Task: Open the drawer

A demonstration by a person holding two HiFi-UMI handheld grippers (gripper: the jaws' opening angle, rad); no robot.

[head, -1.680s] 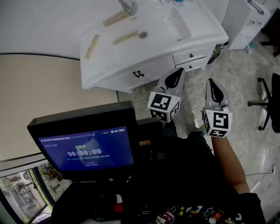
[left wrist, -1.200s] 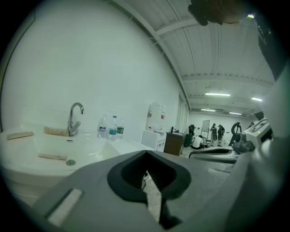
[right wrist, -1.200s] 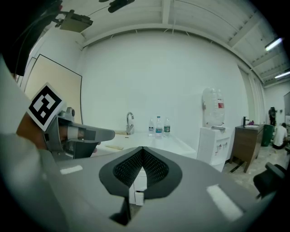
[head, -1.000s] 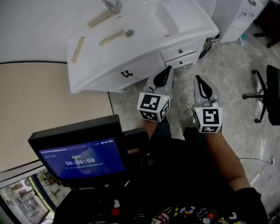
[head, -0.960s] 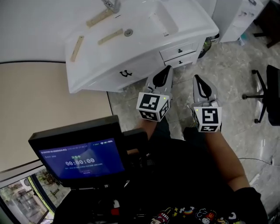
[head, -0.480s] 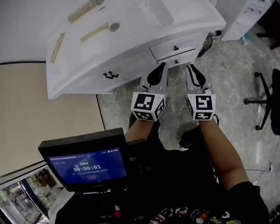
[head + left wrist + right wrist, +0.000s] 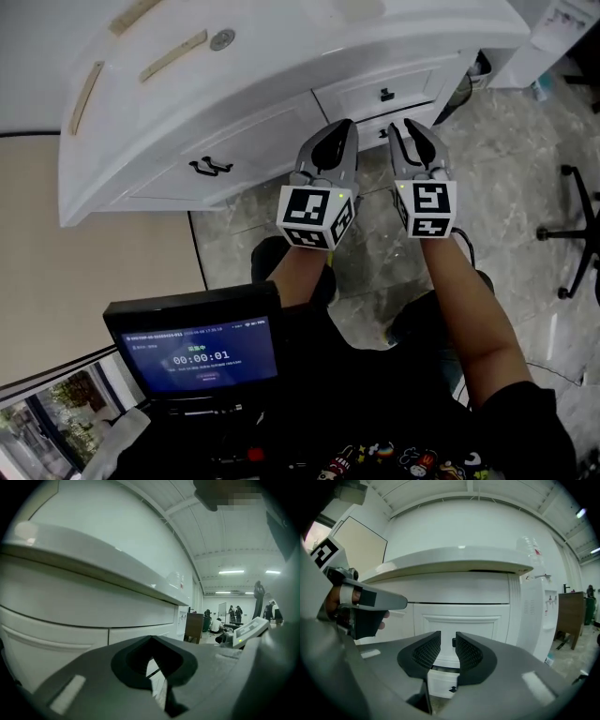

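your right gripper (image 7: 448,649) jaws stand narrow, short of the knob (image 7: 385,94) — close early and they'll miss it; left gripper (image 7: 151,641) jaws together, empty

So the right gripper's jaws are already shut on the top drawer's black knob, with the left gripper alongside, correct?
No. The right gripper has its jaws apart, short of the knob; the right gripper view shows it in the gap beyond them. The left gripper is alongside, as said.
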